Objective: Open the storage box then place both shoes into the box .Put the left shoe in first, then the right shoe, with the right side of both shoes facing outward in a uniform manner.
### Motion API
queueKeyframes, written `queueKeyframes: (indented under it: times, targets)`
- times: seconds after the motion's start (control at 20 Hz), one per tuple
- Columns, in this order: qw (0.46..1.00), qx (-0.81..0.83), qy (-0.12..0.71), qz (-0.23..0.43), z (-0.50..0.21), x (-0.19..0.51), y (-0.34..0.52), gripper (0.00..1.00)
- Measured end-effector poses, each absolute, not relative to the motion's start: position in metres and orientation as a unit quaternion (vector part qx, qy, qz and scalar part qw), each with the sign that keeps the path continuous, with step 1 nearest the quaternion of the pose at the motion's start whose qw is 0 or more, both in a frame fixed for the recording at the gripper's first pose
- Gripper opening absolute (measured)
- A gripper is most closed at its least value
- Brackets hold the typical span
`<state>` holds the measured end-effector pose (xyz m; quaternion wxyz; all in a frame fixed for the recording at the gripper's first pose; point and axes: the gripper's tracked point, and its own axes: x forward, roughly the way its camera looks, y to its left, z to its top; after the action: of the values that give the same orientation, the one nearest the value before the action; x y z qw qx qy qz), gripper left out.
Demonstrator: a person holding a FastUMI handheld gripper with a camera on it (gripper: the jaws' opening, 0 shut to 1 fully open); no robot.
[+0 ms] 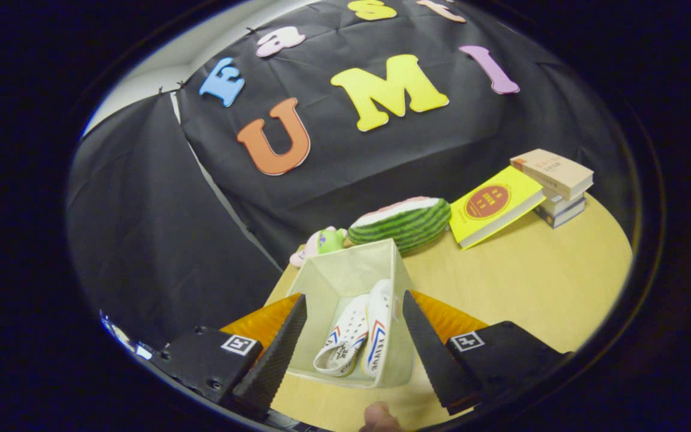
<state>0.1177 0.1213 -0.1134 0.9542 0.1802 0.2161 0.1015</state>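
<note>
Pale wood table [519,282] carried an open cream storage box [321,282] just ahead of the gripper [348,336], whose fingers stood spread apart, holding nothing, one on either side of the box's near end. Both white shoes [357,336] lay inside it, side by side. Beyond sat a watermelon cushion [402,221] and stacked books [555,186].

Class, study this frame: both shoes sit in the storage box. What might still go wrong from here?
1. The open fingers flank the storage box; pulling back carelessly might drag or tip it.
2. The two shoes lean unevenly against each other, so a bump could spoil their uniform facing.
</note>
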Motion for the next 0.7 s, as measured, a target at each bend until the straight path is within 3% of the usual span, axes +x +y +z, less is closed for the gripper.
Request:
queueKeyframes:
  times: [0.7]
  targets:
    - [0.999,0.037,0.001,0.025,0.005,0.006,0.068,1.00]
